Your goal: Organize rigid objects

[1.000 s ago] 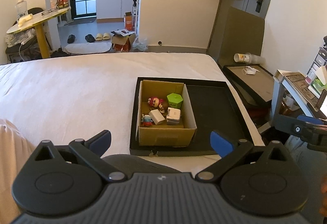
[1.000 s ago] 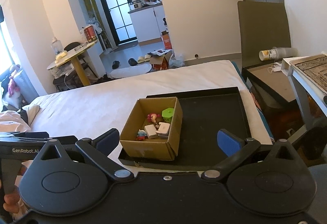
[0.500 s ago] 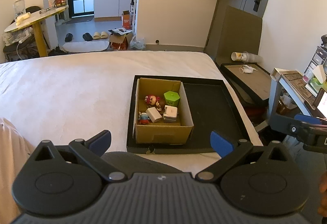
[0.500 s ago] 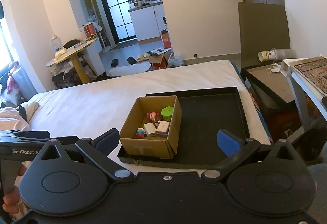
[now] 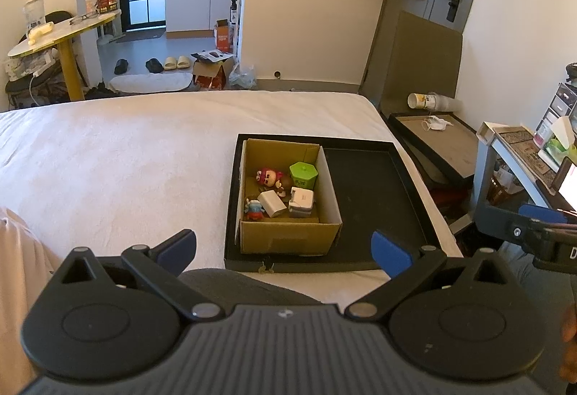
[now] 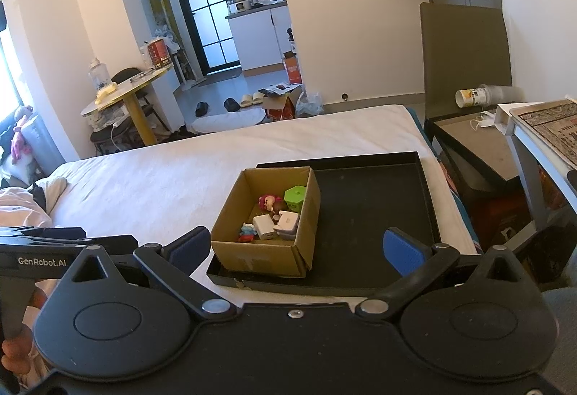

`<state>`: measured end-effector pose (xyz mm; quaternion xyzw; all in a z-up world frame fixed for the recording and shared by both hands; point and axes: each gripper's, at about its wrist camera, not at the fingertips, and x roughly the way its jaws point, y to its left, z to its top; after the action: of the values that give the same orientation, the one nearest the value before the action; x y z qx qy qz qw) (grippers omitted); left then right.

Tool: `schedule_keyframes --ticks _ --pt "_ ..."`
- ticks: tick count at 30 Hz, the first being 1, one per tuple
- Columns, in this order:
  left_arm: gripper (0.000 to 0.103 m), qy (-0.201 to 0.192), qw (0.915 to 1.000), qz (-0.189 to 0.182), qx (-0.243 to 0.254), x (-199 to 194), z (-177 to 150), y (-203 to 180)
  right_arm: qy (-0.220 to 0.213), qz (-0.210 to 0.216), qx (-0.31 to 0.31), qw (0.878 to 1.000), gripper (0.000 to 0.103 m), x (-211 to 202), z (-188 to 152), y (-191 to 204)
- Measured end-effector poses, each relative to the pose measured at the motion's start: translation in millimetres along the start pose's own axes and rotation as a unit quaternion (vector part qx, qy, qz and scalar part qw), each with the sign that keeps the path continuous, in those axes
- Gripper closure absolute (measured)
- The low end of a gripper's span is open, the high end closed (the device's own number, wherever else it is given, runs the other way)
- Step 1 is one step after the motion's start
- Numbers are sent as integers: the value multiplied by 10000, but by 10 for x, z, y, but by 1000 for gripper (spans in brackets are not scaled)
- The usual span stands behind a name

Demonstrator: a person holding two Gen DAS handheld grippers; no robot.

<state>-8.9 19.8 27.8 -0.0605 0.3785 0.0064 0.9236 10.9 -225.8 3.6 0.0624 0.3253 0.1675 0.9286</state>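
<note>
A: Five small items sit in the cardboard box point(image 5: 288, 204): green hexagonal container point(image 5: 303, 173), pink figurine point(image 5: 266, 177), blue figurine point(image 5: 253, 209), white charger point(image 5: 272, 203), white-grey block point(image 5: 301, 202). The box stands in the left part of the black tray point(image 5: 375, 200), on the bed point(image 5: 119, 157).

B: Gripper status?

A: Left gripper point(image 5: 285, 251) spread, empty, well short of the box. Right gripper point(image 6: 296, 246) likewise spread, holding nothing.

B: Risks?

A: Items lie packed, several touching. A finger entering could nudge a neighbour or catch the box wall. The mattress looks soft; pressing down might tilt the tray.
</note>
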Motion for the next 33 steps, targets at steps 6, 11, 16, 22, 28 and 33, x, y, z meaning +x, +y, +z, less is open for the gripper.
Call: schedule_keyframes --ticks 6,11,16,22,28,33 --pt "0 -7 10000 -31 -29 -20 6 5 43 -12 -24 10000 0 5 -9 2" --pt "0 -5 10000 -43 -15 -27 6 -2 7 -53 3 10000 0 -10 -8 -1" --pt "0 0 10000 -72 18 -33 0 -13 -5 -86 2 10000 0 -24 -14 -3" --pt "0 11 10000 -87 27 -39 3 -25 10 -55 22 10000 0 -28 -13 -7" --pt "0 8 10000 -91 25 -43 2 -28 5 -38 33 10000 0 -38 -32 -4" --pt "0 -8 10000 -68 39 -50 6 -40 -18 -49 34 10000 0 -55 -44 4"
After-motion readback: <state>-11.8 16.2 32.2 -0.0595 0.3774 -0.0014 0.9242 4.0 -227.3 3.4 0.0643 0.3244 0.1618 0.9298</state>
